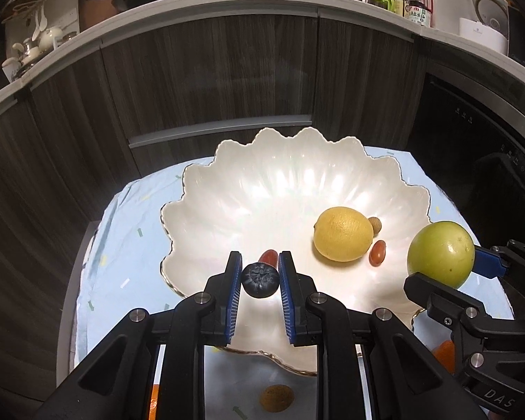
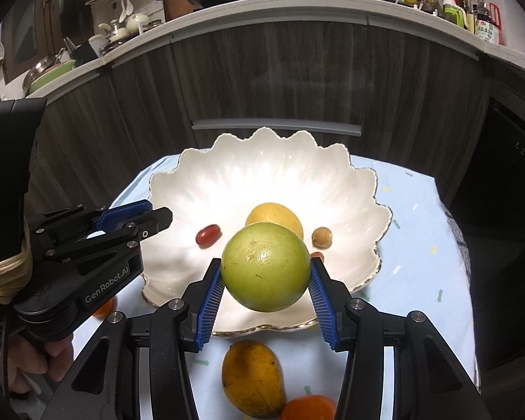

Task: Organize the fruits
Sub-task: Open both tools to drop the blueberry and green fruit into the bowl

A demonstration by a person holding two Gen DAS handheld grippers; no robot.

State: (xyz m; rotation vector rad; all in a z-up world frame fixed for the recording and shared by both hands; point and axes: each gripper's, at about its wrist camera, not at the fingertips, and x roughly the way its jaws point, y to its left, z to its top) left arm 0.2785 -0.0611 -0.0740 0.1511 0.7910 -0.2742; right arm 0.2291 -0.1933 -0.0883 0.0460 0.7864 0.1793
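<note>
Two grippers each carry a fruit over the bowl. In the left wrist view, our left gripper (image 1: 260,278) pinches a small dark blueberry (image 1: 260,279) in the lower middle, above the near edge of the shiny white bowl (image 1: 227,189) with its wavy rim. A bumpy lemon (image 1: 343,233), two red grape tomatoes and a brown nut already lie inside. In the right wrist view, our right gripper (image 2: 266,288) squeezes a smooth round green fruit (image 2: 266,266) in the middle of the frame. A mango (image 2: 252,378) and an orange (image 2: 306,407) wait on the blue cloth (image 2: 420,231) at the bottom, so we think more work is left.
</note>
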